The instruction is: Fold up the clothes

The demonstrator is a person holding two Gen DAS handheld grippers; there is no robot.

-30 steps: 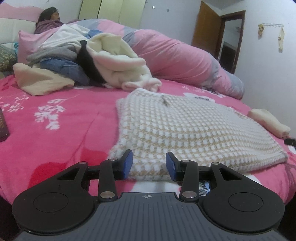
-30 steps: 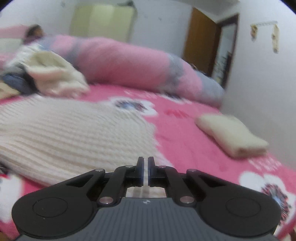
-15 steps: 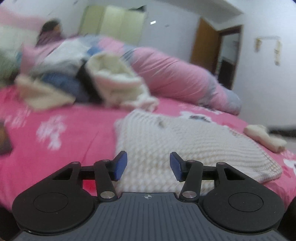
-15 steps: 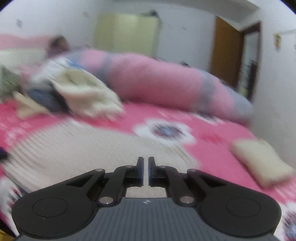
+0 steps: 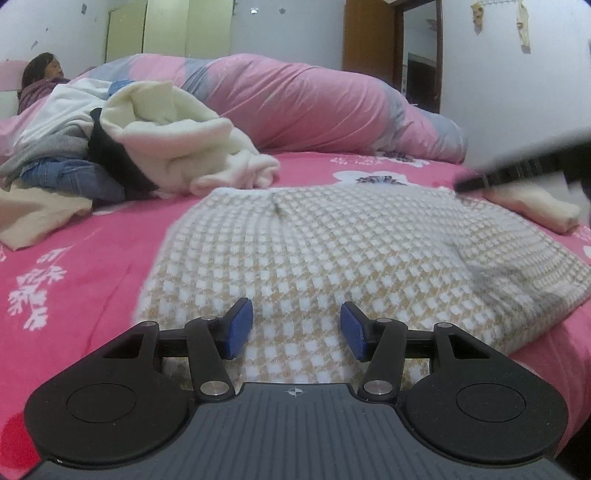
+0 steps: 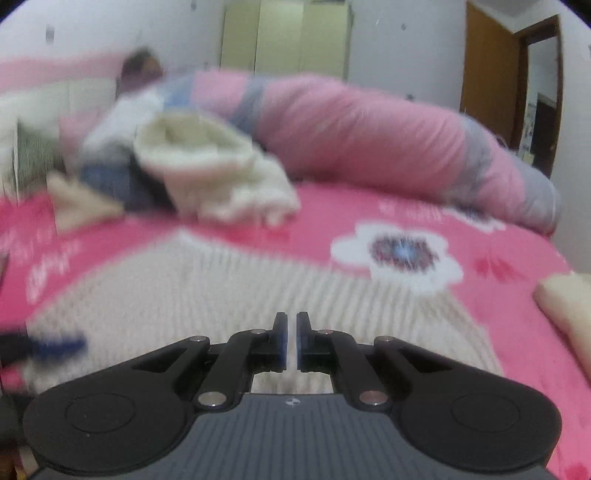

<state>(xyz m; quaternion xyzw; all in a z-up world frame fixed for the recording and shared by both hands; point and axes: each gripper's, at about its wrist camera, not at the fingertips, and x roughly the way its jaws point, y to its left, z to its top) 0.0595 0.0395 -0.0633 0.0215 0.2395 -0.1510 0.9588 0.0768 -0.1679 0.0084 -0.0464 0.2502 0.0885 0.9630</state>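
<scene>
Knit sweater (image 5: 332,251), waffle-check cream and tan, lies flat on the pink floral bedsheet (image 5: 92,258). Left gripper (image 5: 295,330) above its near hem, jaws apart, nothing between. Right gripper (image 6: 288,341) jaws together, empty. Rumpled clothes pile (image 5: 129,147) behind sweater; folded cream cloth (image 5: 535,208) beside its right edge.

Pink floral bedsheet (image 5: 92,236), rolled pink quilt (image 5: 314,103), wooden door (image 5: 369,44), cream wardrobe (image 5: 170,29)

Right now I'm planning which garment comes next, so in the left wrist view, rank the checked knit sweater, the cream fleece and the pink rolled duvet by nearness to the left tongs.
1. Checked knit sweater: flat, right under the left tongs.
2. Cream fleece: beyond, upper left, on the clothes pile.
3. Pink rolled duvet: farthest, along the back of the bed.
</scene>
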